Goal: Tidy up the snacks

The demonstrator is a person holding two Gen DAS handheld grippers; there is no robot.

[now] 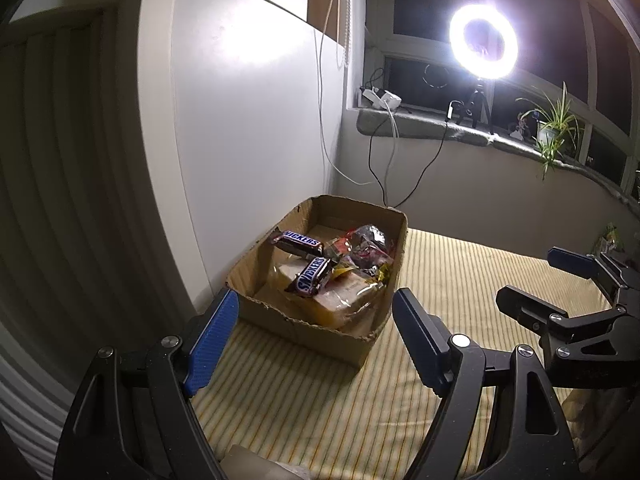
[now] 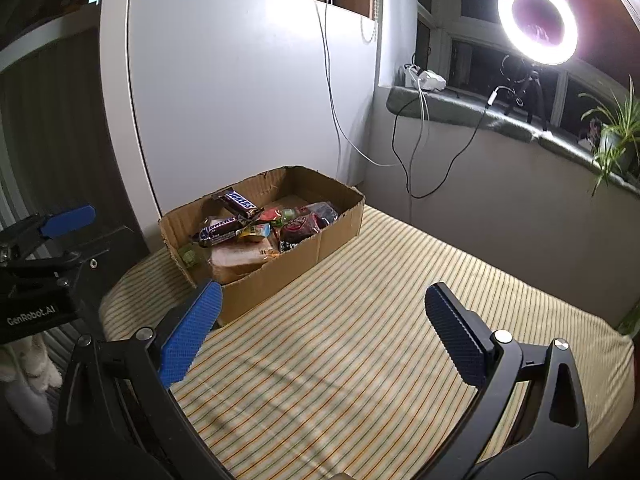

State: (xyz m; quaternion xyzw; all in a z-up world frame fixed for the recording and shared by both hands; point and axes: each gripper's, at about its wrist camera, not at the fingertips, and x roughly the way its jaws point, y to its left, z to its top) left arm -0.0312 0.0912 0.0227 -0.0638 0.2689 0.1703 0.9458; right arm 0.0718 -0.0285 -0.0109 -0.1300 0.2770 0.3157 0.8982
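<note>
Blue-padded fingers of the left claw (image 1: 316, 338) stand wide apart at the bottom of the left wrist view, released and grasping nothing. Between and just beyond them sits a cardboard box (image 1: 362, 342) with torn rims, its near wall close to the fingertips but not touching them. The right claw (image 2: 322, 328) is spread open in the same way and empty, hovering over bare striped cloth, with the box ahead and to its left.

Inside the box lie the snacks: one Snickers bar (image 1: 298, 241) propped against the far-left wall, a second Snickers bar (image 1: 312, 276) tilted across the middle, a clear bag of dark sweets (image 1: 370, 246) toward the far-right side, and a wrapped pale block (image 1: 344, 300) beneath them at the near end. From the right wrist view a small green packet (image 2: 188, 254) shows in the near-left corner of the box.

The box rests on a mattress (image 2: 360, 340) covered in a yellow-and-white striped sheet, pushed into the corner beside a white cabinet panel (image 1: 248, 128). Behind runs a windowsill (image 1: 432, 126) under dark window panes. On the sill stand a glaring ring light (image 1: 483, 42) on a small tripod, a white power adapter (image 1: 386, 100) with cables hanging down the wall, and a potted spider plant (image 1: 554, 128).
</note>
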